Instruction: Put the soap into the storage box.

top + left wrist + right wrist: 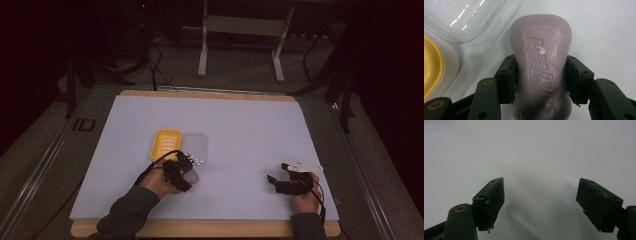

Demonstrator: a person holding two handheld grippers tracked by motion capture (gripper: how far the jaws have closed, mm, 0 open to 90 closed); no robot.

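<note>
A lilac soap bar (541, 50) with embossed lettering lies on the white sheet, and my left gripper (540, 77) is shut on it, its black pads (507, 77) pressing both long sides. From above, that gripper (186, 169) sits just below the dish with the soap (193, 177) poking out beside it. A yellow soap dish (165, 143) and a clear plastic lid (196, 146) lie side by side just beyond. My right gripper (280, 176) rests low at the right front, jaws open with nothing between them (540, 197).
The white sheet (250, 125) covers a wooden board whose front edge (210, 229) runs near the person's sleeves. A white metal stand (240, 25) and cables stand on the floor behind the table. The yellow dish's rim (431, 67) and the lid (466, 17) are close to the left jaws.
</note>
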